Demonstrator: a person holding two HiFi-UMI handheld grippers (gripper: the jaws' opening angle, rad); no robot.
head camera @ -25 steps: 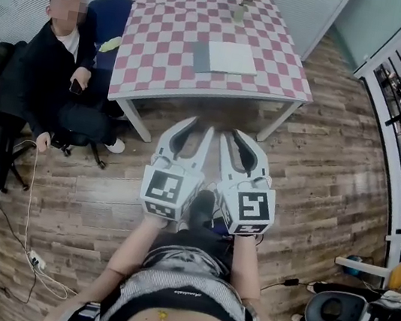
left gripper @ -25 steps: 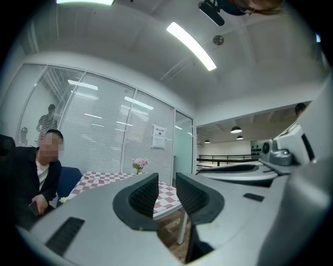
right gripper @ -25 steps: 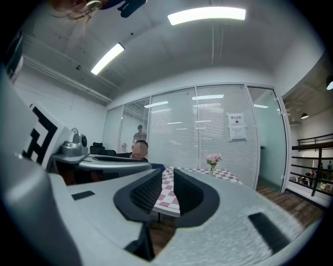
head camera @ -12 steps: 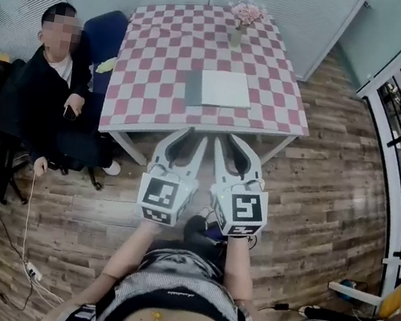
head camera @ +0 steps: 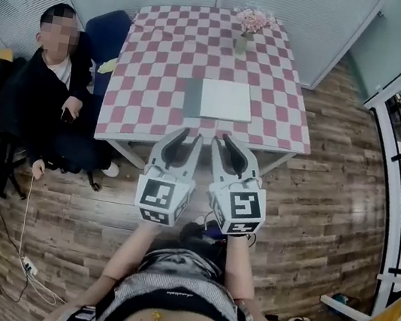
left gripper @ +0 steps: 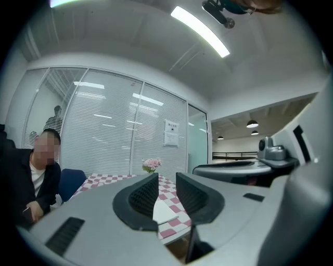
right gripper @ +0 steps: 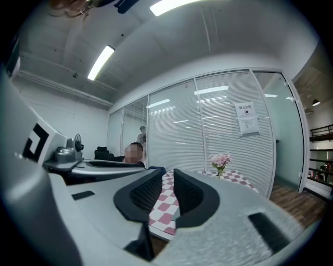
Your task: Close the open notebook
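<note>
Notebook (head camera: 218,100) lies open, flat white rectangle on checked tablecloth (head camera: 155,64); left gripper (head camera: 187,138) and right gripper (head camera: 227,140) fingers apart, empty.

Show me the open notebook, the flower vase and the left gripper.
open notebook (head camera: 224,100), head view, its white page
flower vase (head camera: 242,45), head view, the vase body
left gripper (head camera: 187,138), head view, between its fingertips

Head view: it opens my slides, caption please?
Open, empty left gripper and right gripper side by side before a checkered table bearing an open notebook.
</note>
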